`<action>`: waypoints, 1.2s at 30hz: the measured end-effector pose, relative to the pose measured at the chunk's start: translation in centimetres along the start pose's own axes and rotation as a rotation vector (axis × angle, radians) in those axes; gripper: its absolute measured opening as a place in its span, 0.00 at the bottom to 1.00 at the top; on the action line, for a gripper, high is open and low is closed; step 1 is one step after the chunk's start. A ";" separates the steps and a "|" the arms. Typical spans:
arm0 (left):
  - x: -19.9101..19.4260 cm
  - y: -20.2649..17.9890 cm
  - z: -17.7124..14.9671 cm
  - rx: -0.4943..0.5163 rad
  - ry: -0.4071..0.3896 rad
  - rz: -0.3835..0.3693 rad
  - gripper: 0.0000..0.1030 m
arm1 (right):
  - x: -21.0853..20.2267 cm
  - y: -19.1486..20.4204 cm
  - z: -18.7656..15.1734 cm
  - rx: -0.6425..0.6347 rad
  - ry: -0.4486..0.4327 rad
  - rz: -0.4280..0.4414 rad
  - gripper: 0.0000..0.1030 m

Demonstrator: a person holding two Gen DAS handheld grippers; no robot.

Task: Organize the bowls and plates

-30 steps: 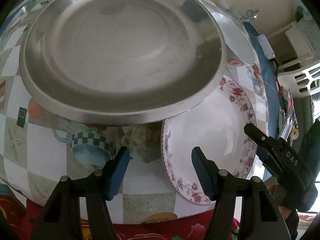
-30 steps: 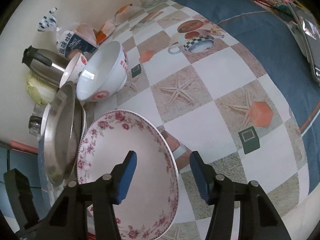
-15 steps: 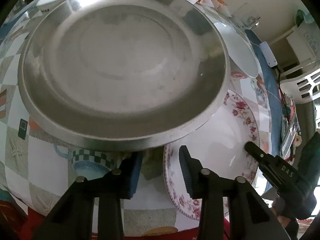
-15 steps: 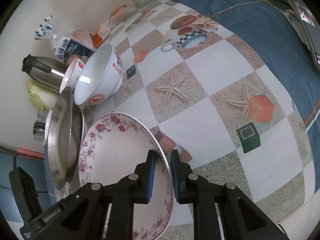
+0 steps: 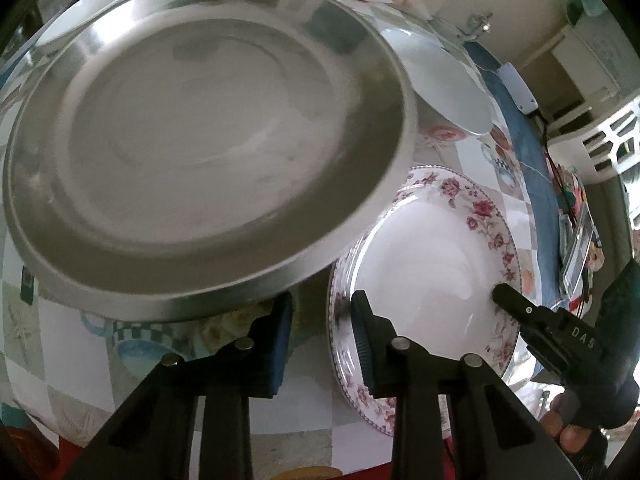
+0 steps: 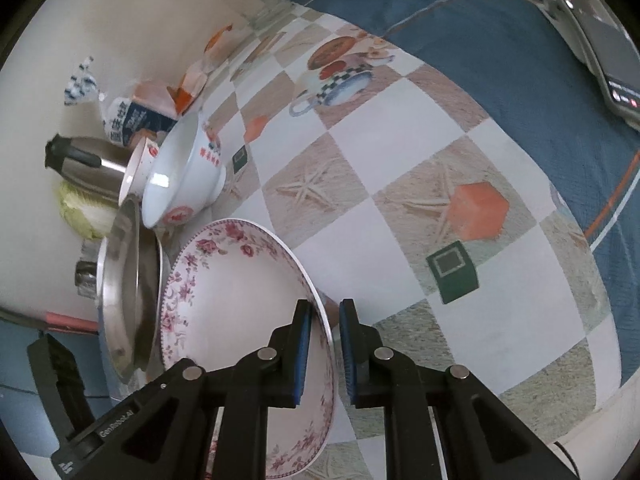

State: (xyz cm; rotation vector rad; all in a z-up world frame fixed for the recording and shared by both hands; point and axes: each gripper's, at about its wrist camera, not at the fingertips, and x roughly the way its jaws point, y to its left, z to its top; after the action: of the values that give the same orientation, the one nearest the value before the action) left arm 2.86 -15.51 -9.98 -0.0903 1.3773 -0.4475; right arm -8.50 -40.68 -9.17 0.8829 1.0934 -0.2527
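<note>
The right gripper clamps the near rim of the floral plate, its pads either side of the edge at 6 o'clock, apparently so the plate can be lifted or tilted off the checkered cloth. The left gripper sits half-closed just below the steel plate, whose near edge hangs over the pads at 12 o'clock; whether it grips that rim cannot be told. The steel plate overlaps the floral plate's 10 o'clock edge, suggesting a stack is intended, with two white bowls waiting behind.
</note>
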 end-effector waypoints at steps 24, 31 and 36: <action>0.1 0.3 0.3 0.003 0.013 -0.120 0.16 | 0.2 -1.0 0.4 0.006 -0.006 0.079 0.13; 0.6 -0.7 0.6 0.026 0.015 -0.124 0.15 | 0.0 -1.2 0.4 0.006 -0.016 0.060 0.13; 0.4 -1.4 0.5 0.065 -0.002 -0.090 0.16 | -0.1 -0.9 0.5 -0.015 -0.016 0.043 0.13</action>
State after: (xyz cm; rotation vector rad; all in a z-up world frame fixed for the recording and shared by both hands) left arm 3.06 -17.06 -9.81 -0.0996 1.3590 -0.5663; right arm -8.77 -41.64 -9.48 0.8891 1.0587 -0.2155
